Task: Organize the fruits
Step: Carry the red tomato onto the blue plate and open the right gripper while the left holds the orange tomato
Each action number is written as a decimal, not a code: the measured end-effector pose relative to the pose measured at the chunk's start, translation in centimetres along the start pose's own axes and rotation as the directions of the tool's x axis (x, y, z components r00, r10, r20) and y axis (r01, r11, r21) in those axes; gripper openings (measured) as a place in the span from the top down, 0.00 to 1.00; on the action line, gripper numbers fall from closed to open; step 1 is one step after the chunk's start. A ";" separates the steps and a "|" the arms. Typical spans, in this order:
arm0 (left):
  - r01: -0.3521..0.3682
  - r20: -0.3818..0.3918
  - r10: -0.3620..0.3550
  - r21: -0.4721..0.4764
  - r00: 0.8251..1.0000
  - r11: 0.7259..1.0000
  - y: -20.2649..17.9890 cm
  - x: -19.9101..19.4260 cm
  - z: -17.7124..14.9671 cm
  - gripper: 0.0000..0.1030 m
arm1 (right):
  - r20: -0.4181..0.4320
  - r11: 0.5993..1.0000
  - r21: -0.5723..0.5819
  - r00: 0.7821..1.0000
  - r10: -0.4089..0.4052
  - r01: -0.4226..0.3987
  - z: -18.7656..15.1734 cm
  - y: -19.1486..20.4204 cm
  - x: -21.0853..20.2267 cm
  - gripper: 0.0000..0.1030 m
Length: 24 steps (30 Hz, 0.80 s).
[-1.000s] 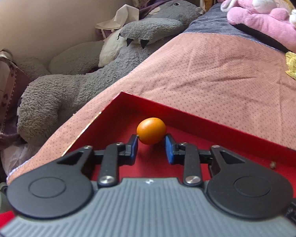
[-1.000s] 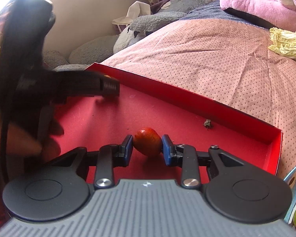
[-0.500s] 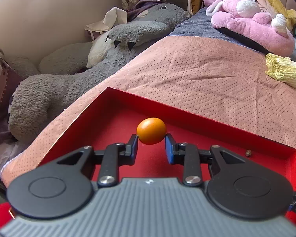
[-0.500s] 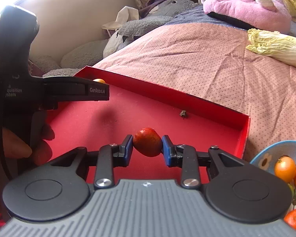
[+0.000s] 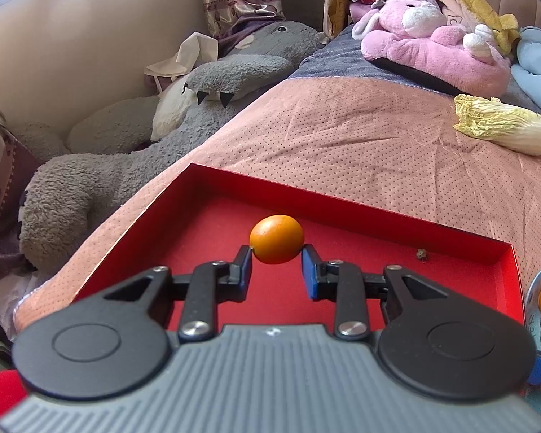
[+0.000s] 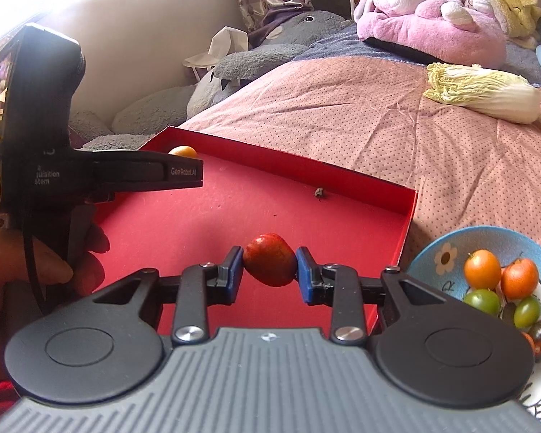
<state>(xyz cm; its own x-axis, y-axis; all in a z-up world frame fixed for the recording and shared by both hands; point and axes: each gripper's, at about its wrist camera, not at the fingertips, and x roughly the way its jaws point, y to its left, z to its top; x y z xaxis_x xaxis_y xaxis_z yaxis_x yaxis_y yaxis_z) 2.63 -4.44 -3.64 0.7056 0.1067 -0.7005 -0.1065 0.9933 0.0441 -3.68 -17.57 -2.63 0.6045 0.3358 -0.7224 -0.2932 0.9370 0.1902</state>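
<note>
The left gripper (image 5: 276,265) is clamped on a small smooth orange fruit (image 5: 276,239), and the right gripper (image 6: 269,270) pinches a small red, slightly pointed fruit (image 6: 269,259); each fruit sits at its fingertips, centre frame. Over the last second both have risen off the shallow red cardboard tray (image 6: 409,216), and the blue flowered ceramic bowl (image 6: 447,249) of orange and green fruits has slid into the lower right. Judging by that, both fruits are heading for the bowl, just beyond the tray's right wall.
</note>
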 end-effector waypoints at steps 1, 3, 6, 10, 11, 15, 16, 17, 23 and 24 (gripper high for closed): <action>0.004 0.001 -0.004 0.004 1.000 1.000 -0.1 -0.2 -0.2 0.68 | 0.002 1.000 0.001 1.000 -0.002 0.002 -0.2 0.1 -0.3 0.64; 0.013 -0.001 -0.013 0.011 1.000 1.000 -0.2 -0.6 -0.7 0.68 | 0.005 1.000 0.000 1.000 -0.006 0.006 -0.5 0.1 -0.9 0.64; 0.024 -0.003 -0.024 0.019 1.000 1.000 -0.5 -1.1 -1.2 0.68 | 0.009 1.000 0.002 1.000 -0.014 0.014 -1.1 0.1 -1.8 0.64; 0.045 0.002 -0.045 0.020 0.999 0.999 -0.8 -1.8 -1.8 0.68 | 0.010 1.000 0.007 1.000 -0.021 0.021 -1.7 0.0 -2.7 0.64; 0.049 0.005 -0.049 0.022 0.999 0.999 -1.0 -2.0 -1.9 0.68 | 0.010 1.000 0.005 1.000 -0.022 0.022 -1.8 0.0 -2.9 0.64; 0.060 0.012 -0.061 0.028 0.998 0.998 -1.5 -2.5 -2.1 0.68 | 0.014 1.000 0.003 1.000 -0.027 0.027 -2.2 0.1 -3.8 0.64; 0.062 0.012 -0.063 0.028 0.998 0.998 -1.5 -2.5 -2.2 0.68 | 0.015 1.000 0.002 1.000 -0.028 0.028 -2.2 0.1 -3.9 0.64; 0.064 0.013 -0.064 0.028 0.998 0.998 -1.6 -2.6 -2.2 0.68 | 0.017 1.000 0.001 0.999 -0.028 0.028 -2.2 0.1 -4.1 0.64; 0.074 0.014 -0.074 0.036 0.997 0.997 -2.4 -2.9 -2.4 0.68 | 0.028 1.000 -0.002 0.999 -0.028 0.028 -2.2 -0.1 -5.0 0.64; 0.075 0.014 -0.076 0.039 0.997 0.996 -2.5 -2.9 -2.4 0.68 | 0.028 1.000 -0.001 0.999 -0.029 0.029 -2.3 -0.2 -5.1 0.64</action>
<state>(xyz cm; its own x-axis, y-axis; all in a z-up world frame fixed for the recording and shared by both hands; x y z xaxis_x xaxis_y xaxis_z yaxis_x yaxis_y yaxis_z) -0.89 -7.34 -3.43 0.7217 0.0315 -0.6915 -0.0259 0.9995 0.0185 -8.42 -19.67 -0.50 0.6332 0.3115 -0.7086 -0.2764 0.9461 0.1689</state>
